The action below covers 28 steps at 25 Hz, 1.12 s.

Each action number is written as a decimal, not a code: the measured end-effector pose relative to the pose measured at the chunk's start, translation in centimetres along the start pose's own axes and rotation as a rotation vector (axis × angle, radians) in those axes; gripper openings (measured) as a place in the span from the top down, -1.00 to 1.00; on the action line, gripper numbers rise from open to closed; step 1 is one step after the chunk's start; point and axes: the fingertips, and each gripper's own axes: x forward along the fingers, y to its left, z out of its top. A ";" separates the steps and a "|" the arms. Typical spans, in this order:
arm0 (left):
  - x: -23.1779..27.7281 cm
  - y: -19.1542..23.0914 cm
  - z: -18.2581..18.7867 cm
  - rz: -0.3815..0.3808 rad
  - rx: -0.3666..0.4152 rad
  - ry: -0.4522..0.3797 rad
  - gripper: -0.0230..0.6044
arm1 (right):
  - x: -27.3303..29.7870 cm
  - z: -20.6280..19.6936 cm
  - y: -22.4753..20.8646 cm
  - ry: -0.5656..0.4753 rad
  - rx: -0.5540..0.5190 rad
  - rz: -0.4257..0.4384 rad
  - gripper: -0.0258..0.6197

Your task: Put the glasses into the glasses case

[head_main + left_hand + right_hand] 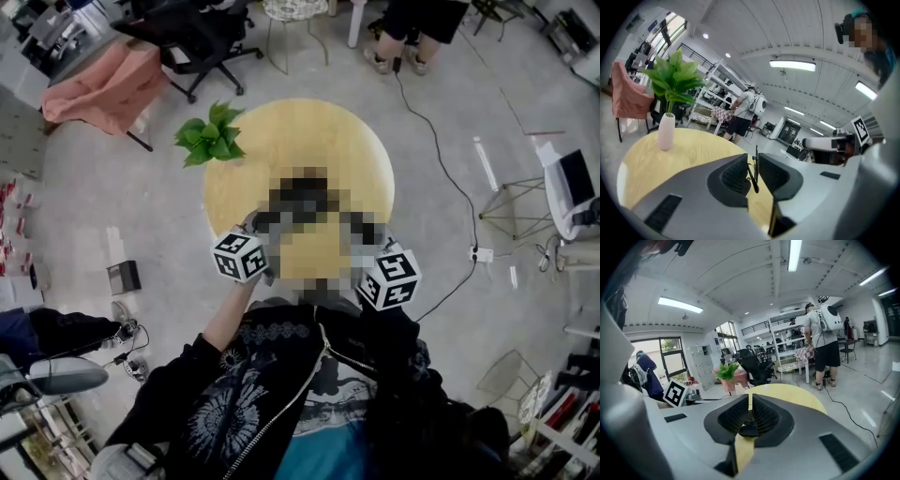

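Observation:
A thin black arm of the glasses (755, 180) stands upright between the pads of my left gripper (753, 168), which is shut on it. My right gripper (750, 411) has its jaws almost together on a small dark piece (749, 428) that looks like part of the glasses. Both grippers hover over the near side of the round yellow table (281, 141). In the head view only their marker cubes show, left (239, 256) and right (389, 278); a mosaic patch covers the jaws and what lies between them. No glasses case shows in any view.
A green plant (210, 136) in a white vase (666, 132) stands at the table's far left edge. Round the table are a black office chair (202, 37), a chair draped in pink cloth (103, 89), a floor cable (441, 159) and a person's legs (412, 37).

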 end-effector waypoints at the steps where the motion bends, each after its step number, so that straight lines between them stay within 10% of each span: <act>1: 0.7 0.6 -0.4 0.005 -0.033 0.002 0.68 | 0.1 -0.1 -0.2 0.007 -0.001 0.005 0.77; 16: 5.6 5.9 -8.1 0.137 -0.461 0.105 0.68 | 2.0 -1.5 -1.6 0.072 -0.005 0.061 0.77; 28: 6.1 6.5 -12.3 0.169 -0.354 0.351 0.28 | 3.3 -1.6 -2.1 0.088 0.000 0.057 0.77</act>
